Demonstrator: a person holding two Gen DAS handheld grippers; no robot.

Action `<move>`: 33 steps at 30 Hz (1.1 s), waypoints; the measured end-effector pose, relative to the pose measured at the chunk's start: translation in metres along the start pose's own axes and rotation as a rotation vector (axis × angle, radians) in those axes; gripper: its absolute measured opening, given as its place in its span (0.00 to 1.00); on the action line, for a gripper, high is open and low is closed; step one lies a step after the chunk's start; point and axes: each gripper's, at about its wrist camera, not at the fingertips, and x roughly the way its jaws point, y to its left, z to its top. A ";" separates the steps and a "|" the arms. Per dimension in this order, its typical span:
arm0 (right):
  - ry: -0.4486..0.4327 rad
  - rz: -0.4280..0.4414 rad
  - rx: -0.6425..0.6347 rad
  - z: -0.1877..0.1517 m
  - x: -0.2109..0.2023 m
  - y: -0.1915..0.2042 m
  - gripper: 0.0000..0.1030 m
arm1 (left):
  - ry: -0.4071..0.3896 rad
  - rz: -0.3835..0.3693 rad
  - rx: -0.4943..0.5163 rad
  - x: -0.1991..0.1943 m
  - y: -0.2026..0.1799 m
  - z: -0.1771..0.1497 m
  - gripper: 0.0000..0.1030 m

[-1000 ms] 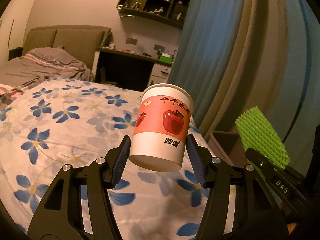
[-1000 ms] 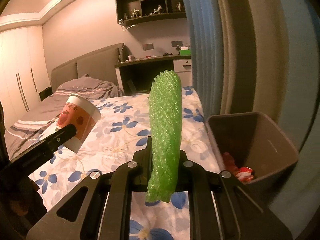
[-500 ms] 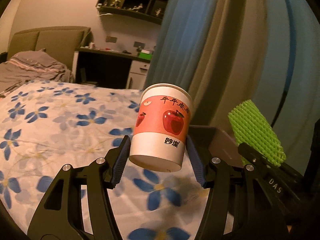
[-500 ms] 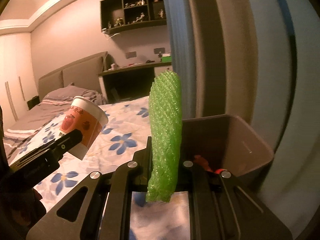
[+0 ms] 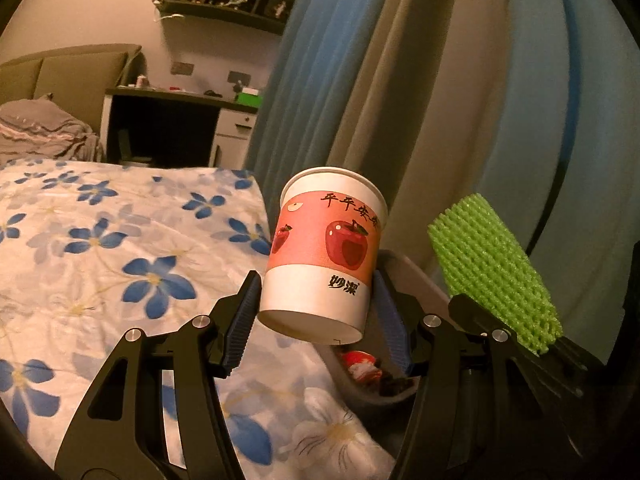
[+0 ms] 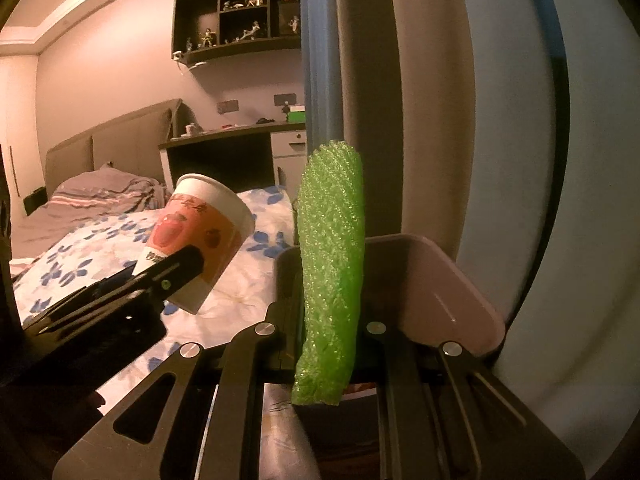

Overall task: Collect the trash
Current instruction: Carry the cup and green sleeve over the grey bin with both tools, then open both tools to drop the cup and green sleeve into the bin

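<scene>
A white paper cup (image 5: 324,256) with a red apple band is clamped upright between the blue pads of my left gripper (image 5: 316,316), which is shut on its lower half. The cup (image 6: 200,244) also shows at the left of the right wrist view. My right gripper (image 6: 328,320) is shut on a green foam net sleeve (image 6: 330,272) that stands upright; the sleeve (image 5: 496,272) appears at the right of the left wrist view. A grey trash bin (image 6: 448,288) stands just beyond both grippers beside the bed, with red trash (image 5: 360,364) inside it.
A bed with a blue-flower cover (image 5: 120,264) fills the left. Blue and beige curtains (image 5: 360,80) hang behind the bin. A dark desk (image 5: 168,120) and a wall shelf (image 6: 240,24) are at the back.
Both grippers have swung right, away from the bed and toward the bin, which now sits closer and more centred. The cup and the sleeve stay held as before.
</scene>
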 end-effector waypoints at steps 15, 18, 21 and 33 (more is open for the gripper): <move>0.031 -0.040 0.035 -0.002 0.030 -0.025 0.13 | 0.092 -0.062 0.027 0.058 -0.016 -0.008 0.55; 0.034 -0.046 0.038 -0.002 0.032 -0.027 0.13 | 0.104 -0.068 0.030 0.066 -0.017 -0.008 0.55; 0.036 -0.048 0.043 0.002 0.037 -0.028 0.13 | 0.111 -0.078 0.035 0.072 -0.018 -0.009 0.55; 0.048 -0.063 0.077 0.005 0.048 -0.041 0.26 | 0.166 -0.184 0.003 0.092 -0.007 -0.009 0.60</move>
